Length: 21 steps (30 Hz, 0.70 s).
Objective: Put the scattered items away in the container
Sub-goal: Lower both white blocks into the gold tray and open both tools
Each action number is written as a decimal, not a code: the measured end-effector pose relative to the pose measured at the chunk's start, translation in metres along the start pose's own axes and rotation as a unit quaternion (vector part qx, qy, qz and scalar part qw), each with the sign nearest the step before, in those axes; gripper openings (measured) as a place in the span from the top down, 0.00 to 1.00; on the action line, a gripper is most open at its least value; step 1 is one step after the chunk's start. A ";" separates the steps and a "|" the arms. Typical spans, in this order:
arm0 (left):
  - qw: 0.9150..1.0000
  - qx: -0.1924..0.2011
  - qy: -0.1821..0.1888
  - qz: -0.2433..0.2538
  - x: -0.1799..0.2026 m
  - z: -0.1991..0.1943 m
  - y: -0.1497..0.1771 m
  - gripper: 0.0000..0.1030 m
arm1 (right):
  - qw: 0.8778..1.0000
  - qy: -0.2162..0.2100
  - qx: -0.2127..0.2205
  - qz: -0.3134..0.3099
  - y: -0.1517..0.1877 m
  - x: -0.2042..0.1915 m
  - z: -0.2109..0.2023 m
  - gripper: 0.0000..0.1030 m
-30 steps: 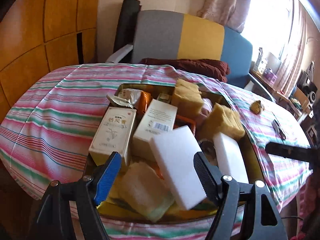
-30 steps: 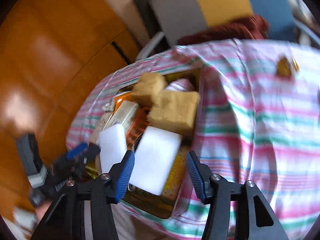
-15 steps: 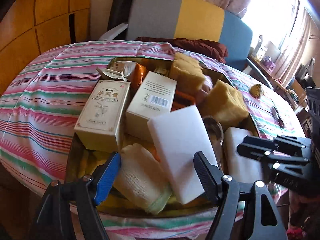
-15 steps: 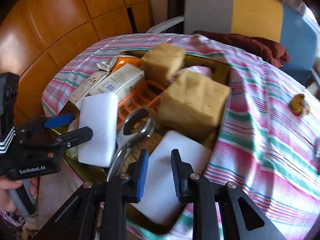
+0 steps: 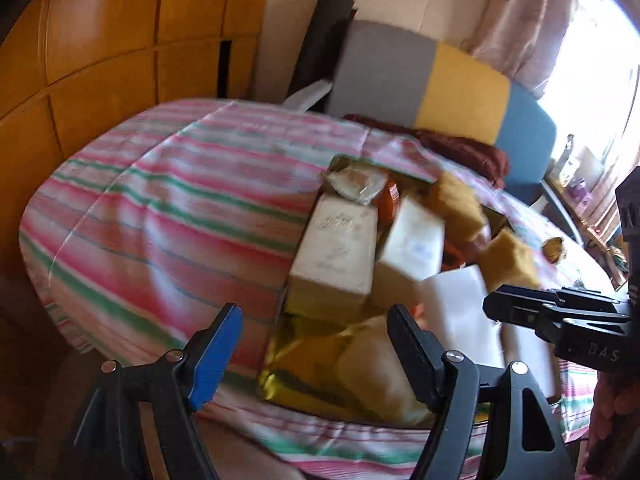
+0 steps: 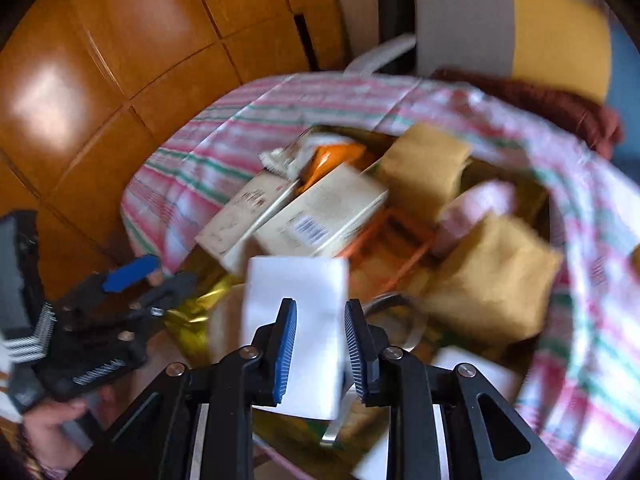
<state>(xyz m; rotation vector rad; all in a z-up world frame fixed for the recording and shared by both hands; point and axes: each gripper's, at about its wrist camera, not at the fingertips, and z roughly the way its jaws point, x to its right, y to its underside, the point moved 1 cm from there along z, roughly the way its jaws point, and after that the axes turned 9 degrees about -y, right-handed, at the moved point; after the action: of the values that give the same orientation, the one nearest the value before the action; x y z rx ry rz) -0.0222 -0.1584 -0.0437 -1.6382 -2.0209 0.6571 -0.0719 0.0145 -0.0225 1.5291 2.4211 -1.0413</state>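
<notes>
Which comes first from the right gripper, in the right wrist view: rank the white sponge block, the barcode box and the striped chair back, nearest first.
From the right gripper:
1. White sponge block, just ahead of the fingertips, in the container.
2. Barcode box, beyond the block, mid-container.
3. Striped chair back, past the table's far edge, upper right.

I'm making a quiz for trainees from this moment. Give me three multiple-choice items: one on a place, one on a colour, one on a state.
1. Where are the two cream boxes?
A. On the chair
B. In the gold tray
C. On the floor

2. What colour is the tablecloth?
A. Plain blue
B. Black
C. Pink, green and white stripes

3. How is the left claw?
A. Open, empty
B. Shut on a box
C. Out of view

B: the boxes lie in the tray.
C: the tablecloth shows these stripes.
A: the left claw gapes with nothing between its fingers.
</notes>
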 end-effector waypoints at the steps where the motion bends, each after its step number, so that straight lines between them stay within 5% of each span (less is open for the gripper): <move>1: 1.000 -0.005 -0.004 0.001 -0.001 0.002 0.002 0.27 | 1.000 -0.012 -0.008 0.001 0.004 -0.004 0.004 0.76; 8: 0.999 -0.030 0.006 0.019 0.007 0.015 0.006 0.25 | 0.999 -0.005 -0.031 -0.036 0.008 -0.015 0.019 0.77; 12: 0.999 -0.035 0.002 0.035 0.011 0.018 0.008 0.23 | 0.995 0.066 -0.056 -0.053 0.016 -0.013 0.015 0.77; 15: 0.999 -0.035 -0.007 0.038 0.009 0.014 0.010 0.23 | 0.999 0.028 -0.018 -0.018 0.017 -0.005 -0.009 0.77; 21: 0.998 -0.030 -0.025 0.059 0.015 0.011 0.011 0.23 | 1.000 0.021 0.017 -0.010 -0.008 -0.010 -0.010 0.77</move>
<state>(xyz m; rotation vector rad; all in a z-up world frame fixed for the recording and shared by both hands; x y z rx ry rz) -0.0233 -0.1431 -0.0584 -1.8036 -2.0086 0.6922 -0.0704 0.0106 -0.0065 1.5562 2.4629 -1.0699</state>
